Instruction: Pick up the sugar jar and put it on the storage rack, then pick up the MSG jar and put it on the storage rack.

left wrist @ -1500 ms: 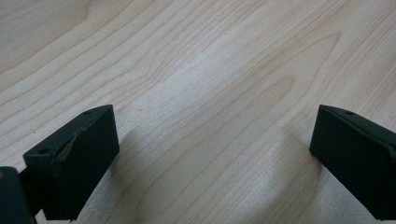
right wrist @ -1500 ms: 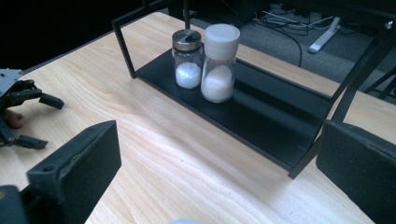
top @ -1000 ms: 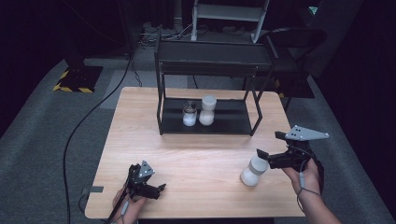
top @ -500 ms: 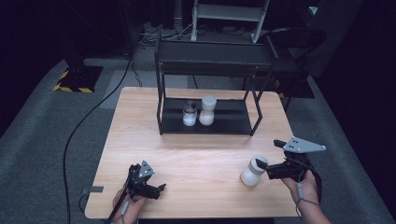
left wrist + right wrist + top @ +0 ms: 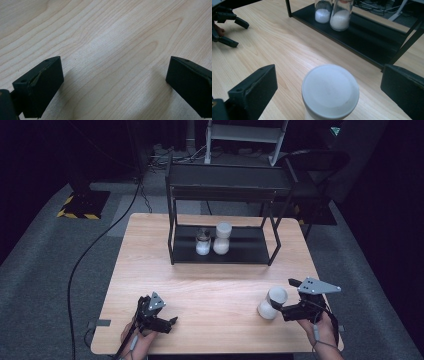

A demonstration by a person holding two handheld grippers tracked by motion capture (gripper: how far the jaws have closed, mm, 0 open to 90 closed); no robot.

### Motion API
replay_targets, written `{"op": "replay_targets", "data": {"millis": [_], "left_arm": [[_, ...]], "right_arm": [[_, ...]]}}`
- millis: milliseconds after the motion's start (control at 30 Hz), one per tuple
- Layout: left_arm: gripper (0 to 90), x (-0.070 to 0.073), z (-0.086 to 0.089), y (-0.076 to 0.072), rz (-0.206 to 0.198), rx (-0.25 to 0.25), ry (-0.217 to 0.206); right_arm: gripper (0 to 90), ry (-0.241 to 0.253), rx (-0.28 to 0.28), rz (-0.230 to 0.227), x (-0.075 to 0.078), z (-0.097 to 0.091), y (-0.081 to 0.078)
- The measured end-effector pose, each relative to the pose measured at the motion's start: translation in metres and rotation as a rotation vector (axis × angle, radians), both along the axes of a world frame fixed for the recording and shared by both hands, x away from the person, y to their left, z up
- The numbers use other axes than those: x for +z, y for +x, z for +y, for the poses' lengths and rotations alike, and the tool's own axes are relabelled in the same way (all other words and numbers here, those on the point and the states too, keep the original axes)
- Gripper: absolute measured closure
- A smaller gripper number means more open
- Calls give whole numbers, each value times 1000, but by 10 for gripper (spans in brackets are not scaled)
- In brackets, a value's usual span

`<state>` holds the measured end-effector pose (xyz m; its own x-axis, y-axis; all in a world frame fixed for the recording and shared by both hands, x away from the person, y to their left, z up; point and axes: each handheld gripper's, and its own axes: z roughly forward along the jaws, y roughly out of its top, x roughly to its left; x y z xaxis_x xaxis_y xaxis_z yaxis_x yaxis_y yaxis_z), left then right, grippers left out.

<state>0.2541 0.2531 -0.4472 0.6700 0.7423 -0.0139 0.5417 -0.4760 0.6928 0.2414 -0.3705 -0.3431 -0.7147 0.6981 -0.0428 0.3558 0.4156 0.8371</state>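
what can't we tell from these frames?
- Right gripper view: body of the white-lidded jar is cut off by the bottom edge, so its contents are unknown.
- High view: left gripper too small to judge what lies under it.
- Right gripper view: tops of the two shelf jars cropped.

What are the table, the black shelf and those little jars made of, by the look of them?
Table: pale wood or wood veneer, matte, with visible grain lines. Shelf: probably metal painted matt black, judging by its thin straight legs. Jars on the shelf: clear glass or plastic, since white powder shows through. Jar between the right hand-held gripper's open jaws: smooth white lid, likely plastic.
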Motion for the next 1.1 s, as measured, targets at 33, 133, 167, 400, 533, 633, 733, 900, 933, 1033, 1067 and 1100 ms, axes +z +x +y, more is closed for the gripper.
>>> {"op": "replay_targets", "data": {"millis": [33,133,167,400,533,633,733,900,933,1033,1067,1100], "left_arm": [[13,0,0,0,0,0,0],[13,0,0,0,0,0,0],[13,0,0,0,0,0,0],[13,0,0,0,1,2,0],[13,0,0,0,0,2,0],[13,0,0,0,0,2,0],[13,0,0,0,0,2,0],[13,0,0,0,0,2,0],[13,0,0,0,0,2,0],[13,0,0,0,1,2,0],[13,0,0,0,1,2,0],[13,0,0,0,1,2,0]], "right_arm": [[7,-1,0,3,-2,0,0],[8,-11,-6,9,-10,2,0],[8,-16,-7,9,-13,2,0],[14,-17,-15,26,-27,1,1],[35,-12,-19,25,-34,1,2],[67,-11,-18,21,-37,2,3],[128,-6,-9,24,-40,3,5],[282,7,-14,25,-44,5,7],[321,12,-24,20,-44,5,6],[330,19,-35,31,-43,4,7],[331,10,-35,30,-41,6,6],[331,6,-33,35,-40,7,7]]}}
